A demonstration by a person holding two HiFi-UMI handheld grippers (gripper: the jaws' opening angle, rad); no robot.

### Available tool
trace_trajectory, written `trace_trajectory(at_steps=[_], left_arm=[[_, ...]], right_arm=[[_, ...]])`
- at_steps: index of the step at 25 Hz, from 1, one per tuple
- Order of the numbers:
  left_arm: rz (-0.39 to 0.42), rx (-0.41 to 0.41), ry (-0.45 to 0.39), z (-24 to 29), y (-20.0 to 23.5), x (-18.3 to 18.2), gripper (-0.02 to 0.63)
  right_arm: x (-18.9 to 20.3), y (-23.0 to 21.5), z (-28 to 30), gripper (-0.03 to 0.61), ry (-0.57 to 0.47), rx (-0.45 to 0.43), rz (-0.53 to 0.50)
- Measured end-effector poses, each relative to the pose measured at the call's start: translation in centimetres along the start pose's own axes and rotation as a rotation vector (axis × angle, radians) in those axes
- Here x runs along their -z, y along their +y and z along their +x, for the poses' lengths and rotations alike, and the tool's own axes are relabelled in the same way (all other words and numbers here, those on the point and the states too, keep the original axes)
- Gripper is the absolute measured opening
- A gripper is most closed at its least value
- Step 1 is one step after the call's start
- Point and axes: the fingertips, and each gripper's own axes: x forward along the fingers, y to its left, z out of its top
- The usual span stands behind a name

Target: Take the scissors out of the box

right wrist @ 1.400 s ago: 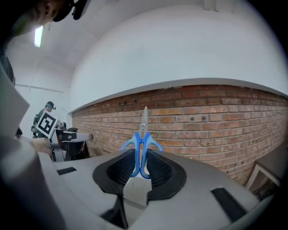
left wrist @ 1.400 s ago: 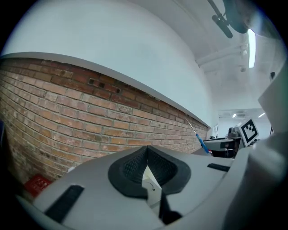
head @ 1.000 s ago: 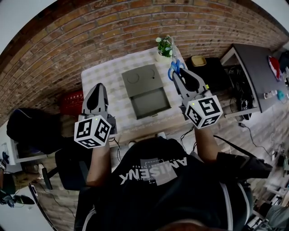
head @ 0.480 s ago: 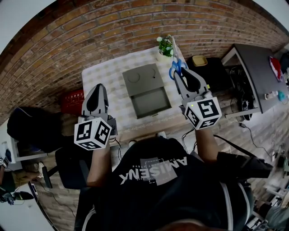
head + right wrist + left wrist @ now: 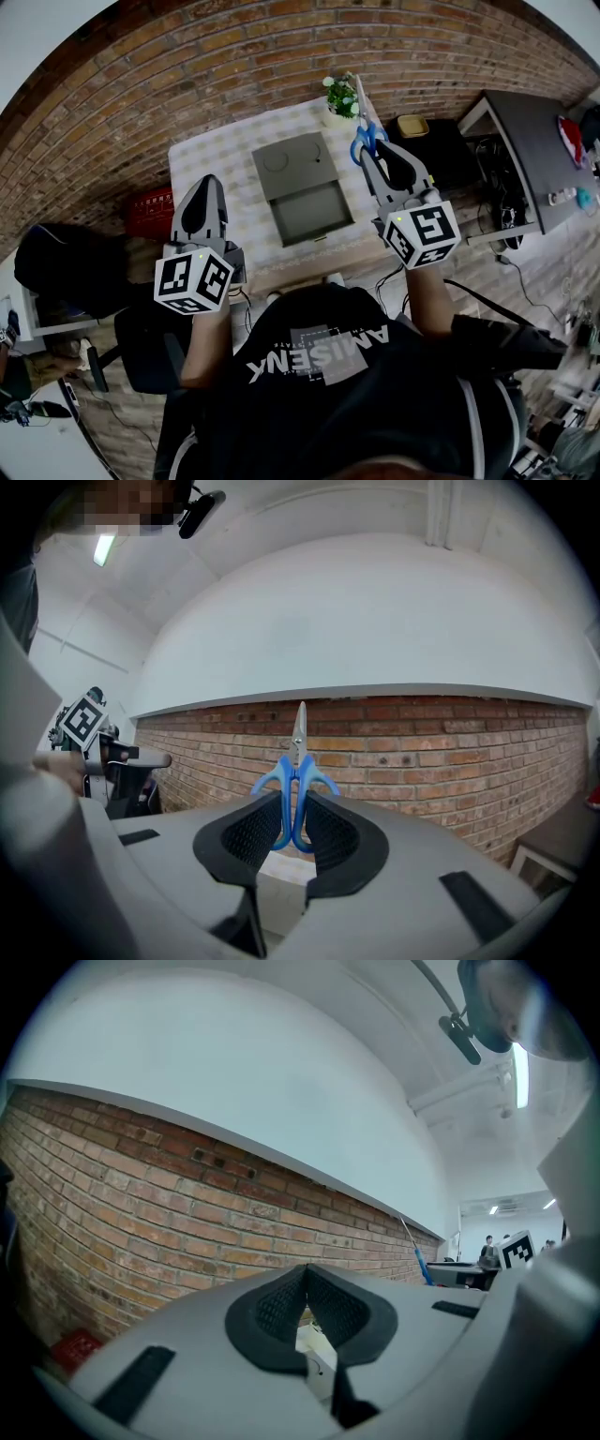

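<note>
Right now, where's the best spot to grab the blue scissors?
By the blue handles, coming from the handle end, as the right gripper does. The scissors are closed, with the blades pointing away from the jaws, and the thick handles give the pads flat sides to squeeze.

The person is holding both forearms out ahead of the body, one tool in each hand, both pointing level. The left tool (image 5: pixel 207 184) is resting with its jaws together and empty, while the right tool (image 5: pixel 373 155) is clamping the scissors (image 5: pixel 364 139) by their blue handles.
</note>
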Motion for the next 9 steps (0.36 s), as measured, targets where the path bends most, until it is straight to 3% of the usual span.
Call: trace_trajectory(at_steps=[9], left_arm=[[0.006, -0.016, 0.004, 0.25, -0.13, 0.37, 0.014]], right_arm=[[-0.05, -0.71, -0.50, 0.110, -0.004, 0.015, 0.004]])
